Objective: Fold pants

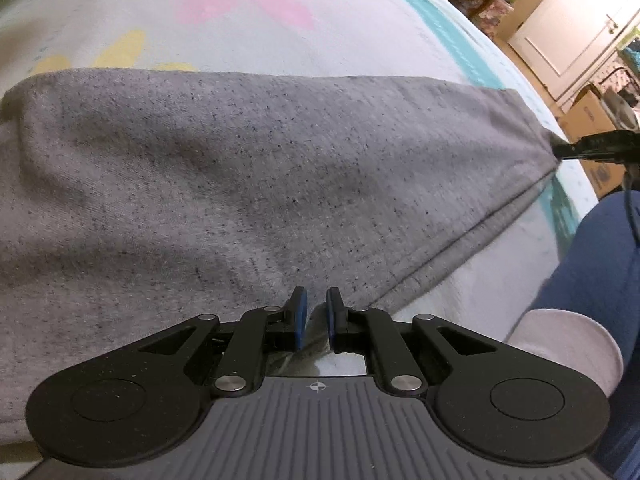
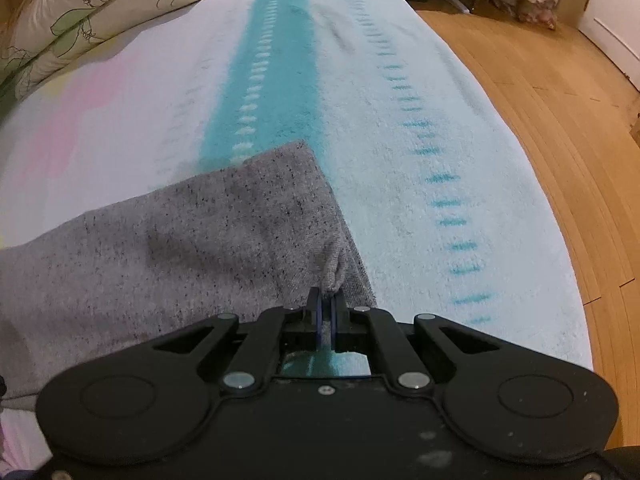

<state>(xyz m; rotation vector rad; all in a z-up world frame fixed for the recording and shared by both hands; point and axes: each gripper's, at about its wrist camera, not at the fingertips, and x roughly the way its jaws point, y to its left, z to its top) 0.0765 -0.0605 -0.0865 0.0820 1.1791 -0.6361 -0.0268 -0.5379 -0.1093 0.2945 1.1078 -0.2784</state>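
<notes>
We hold the grey pants (image 1: 248, 184), spread flat on the towel-covered bed (image 2: 420, 128), with our right gripper (image 2: 327, 312) pinched shut on a corner and our left gripper (image 1: 316, 316) narrowly clamping the near edge, likely to fold them evenly.
</notes>
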